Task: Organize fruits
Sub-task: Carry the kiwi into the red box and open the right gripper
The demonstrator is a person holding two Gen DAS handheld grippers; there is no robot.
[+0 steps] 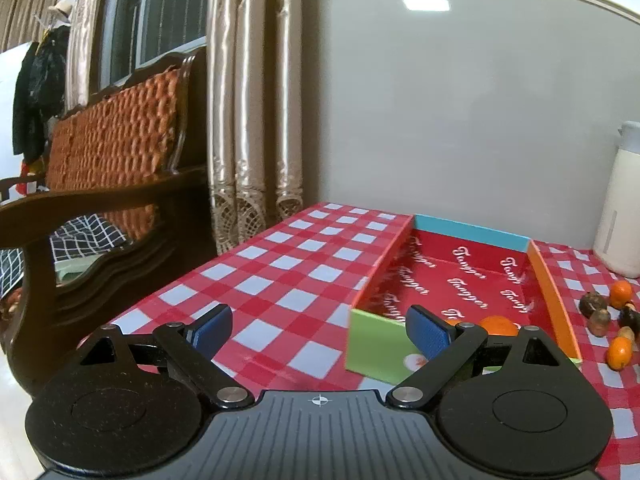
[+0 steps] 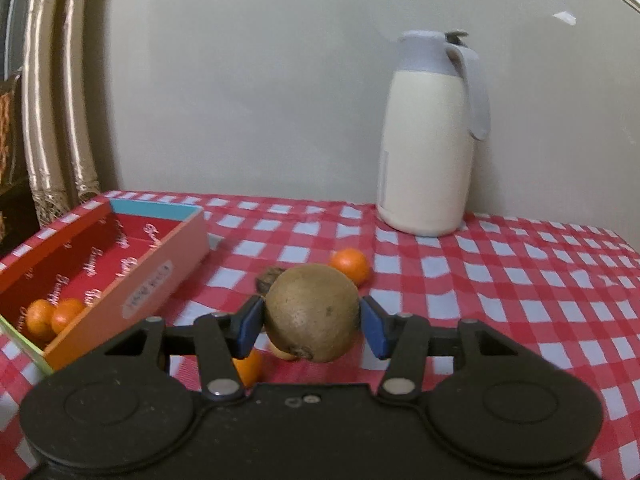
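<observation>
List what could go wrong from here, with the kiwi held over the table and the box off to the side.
1. The right hand-held gripper pinches the round kiwi only at its sides; it could slip out and fall onto the loose oranges below.
2. The box already holds two oranges at its near end; a dropped kiwi may knock them.
3. The open left hand-held gripper sits by the box's green end and could nudge it.

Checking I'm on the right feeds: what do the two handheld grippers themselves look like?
Both match: left gripper and right gripper have matte black ribbed bodies, round black discs either side, black linkage arms with silver pivot pins, and blue textured pads. The left carries a small white crosshair mark. No hands or sleeves visible.
</observation>
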